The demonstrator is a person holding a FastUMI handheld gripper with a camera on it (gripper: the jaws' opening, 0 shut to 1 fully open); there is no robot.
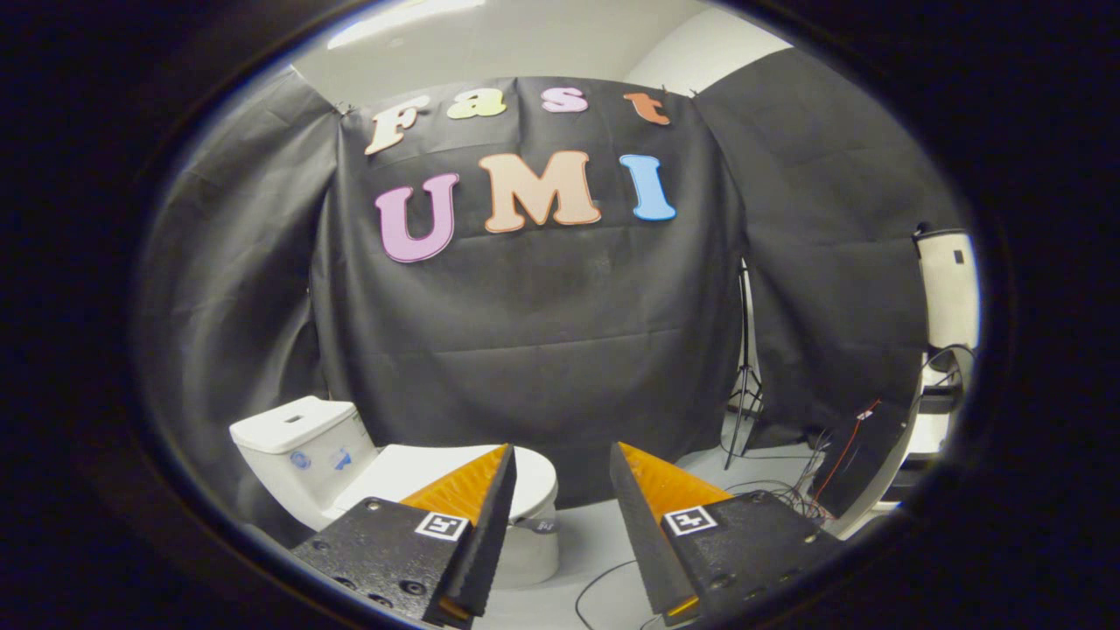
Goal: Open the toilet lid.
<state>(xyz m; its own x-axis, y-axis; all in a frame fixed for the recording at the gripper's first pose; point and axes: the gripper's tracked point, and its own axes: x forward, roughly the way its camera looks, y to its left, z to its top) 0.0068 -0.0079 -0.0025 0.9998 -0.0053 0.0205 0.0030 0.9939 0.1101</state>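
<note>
A white toilet stands on the floor against the black cloth wall, its tank to the left and its lid lying flat and closed over the bowl. My gripper hovers above and in front of it, open, with a wide gap and nothing between the fingers. The left finger overlaps the lid's right part and hides some of the bowl. The right finger is off to the right of the toilet, over bare floor.
A tripod stand rises at the right edge of the cloth. Loose cables and a dark slanted panel lie on the pale floor to the right. A white device stands further right. One cable curls on the floor ahead.
</note>
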